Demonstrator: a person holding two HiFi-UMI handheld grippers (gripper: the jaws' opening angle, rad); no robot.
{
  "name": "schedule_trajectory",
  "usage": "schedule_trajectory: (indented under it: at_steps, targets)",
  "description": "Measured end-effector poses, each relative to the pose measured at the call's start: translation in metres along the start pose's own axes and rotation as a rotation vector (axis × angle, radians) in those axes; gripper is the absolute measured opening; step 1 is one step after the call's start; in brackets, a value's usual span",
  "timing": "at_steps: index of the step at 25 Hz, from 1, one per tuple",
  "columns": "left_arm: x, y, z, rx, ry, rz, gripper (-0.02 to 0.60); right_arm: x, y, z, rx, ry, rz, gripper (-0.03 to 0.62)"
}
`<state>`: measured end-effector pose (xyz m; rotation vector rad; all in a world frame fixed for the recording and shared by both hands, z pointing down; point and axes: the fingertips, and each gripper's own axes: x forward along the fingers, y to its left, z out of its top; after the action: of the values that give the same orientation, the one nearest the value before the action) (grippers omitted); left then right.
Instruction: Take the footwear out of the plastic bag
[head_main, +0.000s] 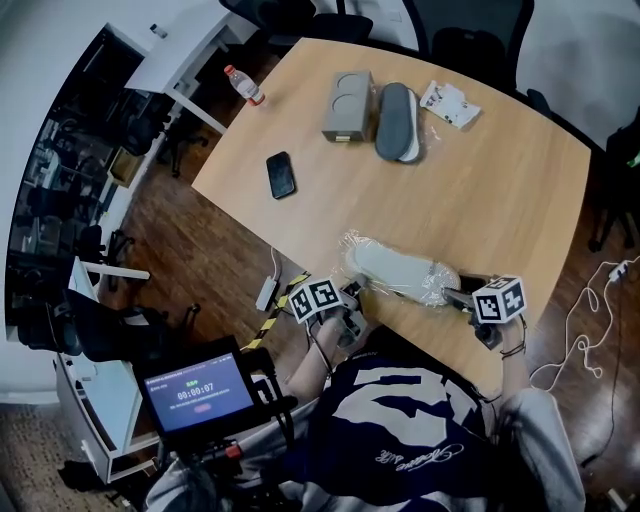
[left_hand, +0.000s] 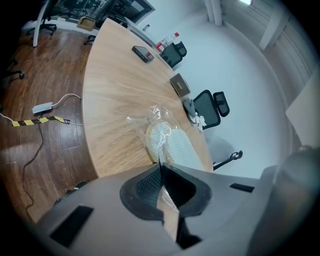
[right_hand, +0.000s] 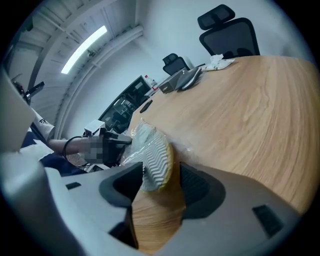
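A pale slipper (head_main: 400, 268) lies inside a clear plastic bag (head_main: 352, 248) near the table's front edge. My left gripper (head_main: 356, 294) is at the bag's left end. In the left gripper view its jaws (left_hand: 160, 170) meet, pinching the thin edge of the bag (left_hand: 155, 114), with the slipper (left_hand: 174, 144) just beyond. My right gripper (head_main: 456, 296) is at the slipper's other end. In the right gripper view its jaws (right_hand: 161, 172) stand wide apart around the ribbed sole of the slipper (right_hand: 152, 150), with a gap at the right pad.
At the table's far side lie a grey pair of slippers (head_main: 396, 120), a grey box (head_main: 348, 105) and a small packet (head_main: 449, 102). A black phone (head_main: 281, 174) and a bottle (head_main: 243, 84) sit at the left. Office chairs (head_main: 470, 40) stand behind.
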<state>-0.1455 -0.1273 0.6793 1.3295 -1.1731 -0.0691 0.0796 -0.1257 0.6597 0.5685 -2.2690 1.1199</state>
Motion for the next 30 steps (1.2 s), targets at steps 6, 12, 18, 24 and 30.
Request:
schedule_trajectory:
  at_steps: [6,12,18,24,30]
  targets:
    - [-0.001,0.001,0.001,-0.005,-0.007,0.011,0.005,0.016,0.007,0.007,0.051,0.069,0.065,0.212]
    - [-0.001,0.002,0.004,-0.017,-0.017,0.018,0.005,0.011,0.016,0.007,0.098,0.006,0.130,0.149]
    - [0.001,-0.004,0.016,-0.050,-0.095,-0.032,0.005,0.000,0.028,0.011,0.192,-0.111,0.151,0.103]
    - [0.002,-0.019,0.031,0.002,-0.129,-0.078,0.005,-0.029,0.042,0.023,0.256,-0.208,0.216,0.080]
    - [0.011,-0.031,0.030,0.070,-0.107,-0.079,0.005,-0.050,0.054,0.033,0.331,-0.275,0.225,0.074]
